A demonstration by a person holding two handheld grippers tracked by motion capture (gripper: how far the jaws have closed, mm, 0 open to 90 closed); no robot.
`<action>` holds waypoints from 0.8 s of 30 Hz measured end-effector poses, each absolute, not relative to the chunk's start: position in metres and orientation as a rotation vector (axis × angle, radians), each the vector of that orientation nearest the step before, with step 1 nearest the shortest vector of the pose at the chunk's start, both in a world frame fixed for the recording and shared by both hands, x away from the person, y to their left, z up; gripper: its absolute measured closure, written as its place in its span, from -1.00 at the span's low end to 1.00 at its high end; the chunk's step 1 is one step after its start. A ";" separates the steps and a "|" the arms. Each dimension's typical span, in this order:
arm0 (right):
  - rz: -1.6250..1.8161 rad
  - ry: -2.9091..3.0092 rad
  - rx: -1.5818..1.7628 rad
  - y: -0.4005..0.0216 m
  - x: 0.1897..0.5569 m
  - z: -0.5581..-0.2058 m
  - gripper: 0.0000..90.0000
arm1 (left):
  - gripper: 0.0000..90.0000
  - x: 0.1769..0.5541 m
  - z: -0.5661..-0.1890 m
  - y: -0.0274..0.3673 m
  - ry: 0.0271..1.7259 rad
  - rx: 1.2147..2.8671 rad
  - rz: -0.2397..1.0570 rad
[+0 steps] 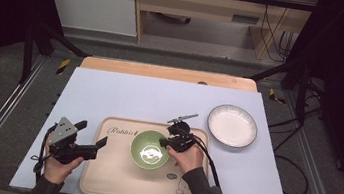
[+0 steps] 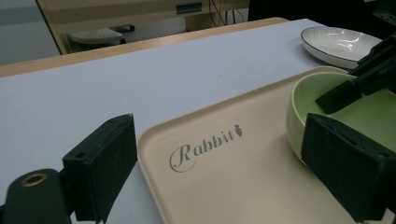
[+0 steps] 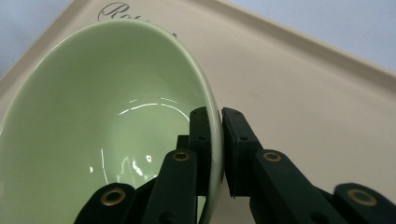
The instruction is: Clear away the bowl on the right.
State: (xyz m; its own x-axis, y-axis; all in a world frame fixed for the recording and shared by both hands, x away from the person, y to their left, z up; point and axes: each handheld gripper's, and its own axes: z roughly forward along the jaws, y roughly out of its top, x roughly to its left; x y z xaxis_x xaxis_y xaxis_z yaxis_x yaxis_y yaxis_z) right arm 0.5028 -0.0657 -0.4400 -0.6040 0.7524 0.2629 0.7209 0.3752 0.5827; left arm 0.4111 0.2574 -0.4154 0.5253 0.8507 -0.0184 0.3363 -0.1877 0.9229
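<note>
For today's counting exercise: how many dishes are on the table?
2. A green bowl sits on the beige tray, its rim pinched by the right tongs; a white plate lies right of the tray.

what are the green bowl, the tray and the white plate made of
Bowl: likely glazed ceramic; glossy, with sharp light reflections inside. Tray: probably matte plastic or melamine; beige, dull, printed "Rabbit", rounded raised rim. Plate: seemingly glazed ceramic; shiny white with a dark rim line.
</note>
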 end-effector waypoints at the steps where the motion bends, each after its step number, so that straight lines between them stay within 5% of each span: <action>1: 1.050 2.565 1.401 -0.065 0.503 -0.440 0.84 | -0.77 0.411 -0.415 0.257 0.996 1.760 0.641; 24: 1.058 2.577 1.392 -0.072 0.509 -0.448 0.85 | -0.77 0.412 -0.416 0.257 0.995 1.766 0.640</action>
State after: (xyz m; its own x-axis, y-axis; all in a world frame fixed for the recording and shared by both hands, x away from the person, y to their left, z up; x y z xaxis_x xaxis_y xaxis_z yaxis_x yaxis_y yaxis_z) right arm 0.5090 -0.0715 -0.4484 -0.6001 0.7489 0.2811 0.7305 0.3699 0.5741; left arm 0.4116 0.2566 -0.4165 0.5270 0.8497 -0.0162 0.3383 -0.1922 0.9212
